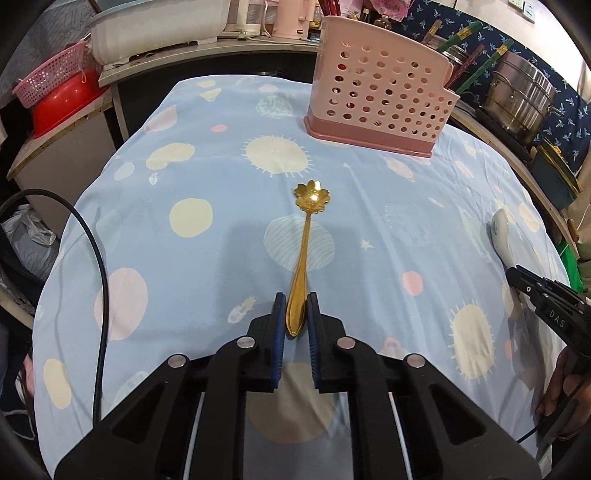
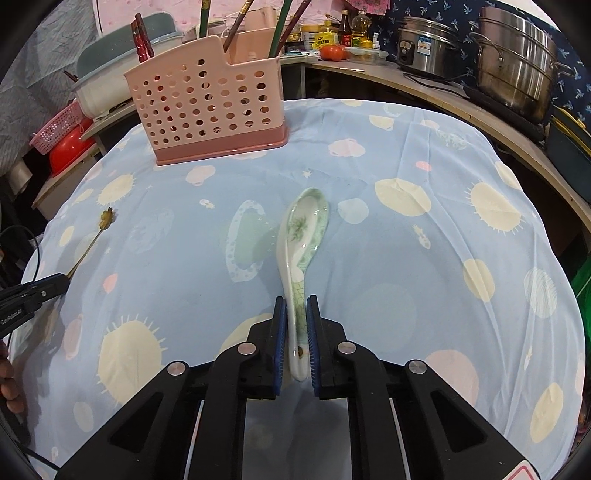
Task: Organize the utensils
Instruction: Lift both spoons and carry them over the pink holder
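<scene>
In the left wrist view, the left hand-held gripper (image 1: 296, 314) is closed narrow on the handle end of a gold flower-bowled spoon (image 1: 305, 251), which lies flat on the cloth-covered table (image 1: 184, 280) pointing toward the pink perforated utensil holder (image 1: 380, 99) at the far edge. In the right wrist view, the right hand-held gripper (image 2: 296, 317) is likewise clamped on the handle of a white-and-green ceramic soup spoon (image 2: 301, 243), also flat on the table, with the holder well apart at upper left and chopsticks (image 2: 284, 29) already standing in it. The pick-up step is judged complete on both sides; each spoon is next to be lifted, carried to the holder, tilted upright and lowered into a compartment.
</scene>
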`<move>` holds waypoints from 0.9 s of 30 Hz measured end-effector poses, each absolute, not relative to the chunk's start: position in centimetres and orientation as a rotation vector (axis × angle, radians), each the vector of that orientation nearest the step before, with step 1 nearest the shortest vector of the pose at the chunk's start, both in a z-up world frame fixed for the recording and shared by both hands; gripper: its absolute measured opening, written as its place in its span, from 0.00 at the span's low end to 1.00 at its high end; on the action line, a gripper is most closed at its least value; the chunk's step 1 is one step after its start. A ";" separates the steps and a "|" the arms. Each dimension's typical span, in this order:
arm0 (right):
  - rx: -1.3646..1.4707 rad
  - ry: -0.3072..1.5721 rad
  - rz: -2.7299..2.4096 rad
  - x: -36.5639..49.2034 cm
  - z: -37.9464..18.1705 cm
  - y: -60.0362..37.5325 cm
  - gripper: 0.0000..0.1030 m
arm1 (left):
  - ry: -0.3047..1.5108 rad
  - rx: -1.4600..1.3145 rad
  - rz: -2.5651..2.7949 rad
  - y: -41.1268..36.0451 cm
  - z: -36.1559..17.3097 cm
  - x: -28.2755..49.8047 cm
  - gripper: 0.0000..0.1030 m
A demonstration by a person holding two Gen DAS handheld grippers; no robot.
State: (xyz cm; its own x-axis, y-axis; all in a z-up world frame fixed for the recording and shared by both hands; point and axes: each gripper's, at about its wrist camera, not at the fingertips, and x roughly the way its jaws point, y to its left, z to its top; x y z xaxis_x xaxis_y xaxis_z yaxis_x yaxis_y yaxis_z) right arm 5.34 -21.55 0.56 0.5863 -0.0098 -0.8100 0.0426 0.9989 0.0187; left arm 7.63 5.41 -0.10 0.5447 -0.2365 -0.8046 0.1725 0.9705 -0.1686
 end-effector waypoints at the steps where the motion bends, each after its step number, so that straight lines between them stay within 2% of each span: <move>1: 0.041 0.943 -0.027 5.2 0.6 -21.4 0.10 | 0.963 -0.072 -0.244 5.4 0.0 7.5 0.10; 18: 0.122 0.898 0.015 2.7 3.1 -20.6 0.09 | 0.858 -0.099 -0.301 4.2 5.5 6.2 0.09; 21: 0.133 0.884 0.022 2.4 3.9 -20.6 0.09 | 0.837 -0.100 -0.315 3.9 6.6 6.1 0.08; 23: 0.138 0.874 0.026 2.1 4.5 -20.5 0.09 | 0.825 -0.103 -0.325 3.8 7.3 6.1 0.01; 27: 0.154 0.850 0.039 2.0 5.7 -20.4 0.08 | 0.801 -0.099 -0.341 3.3 8.7 6.2 0.01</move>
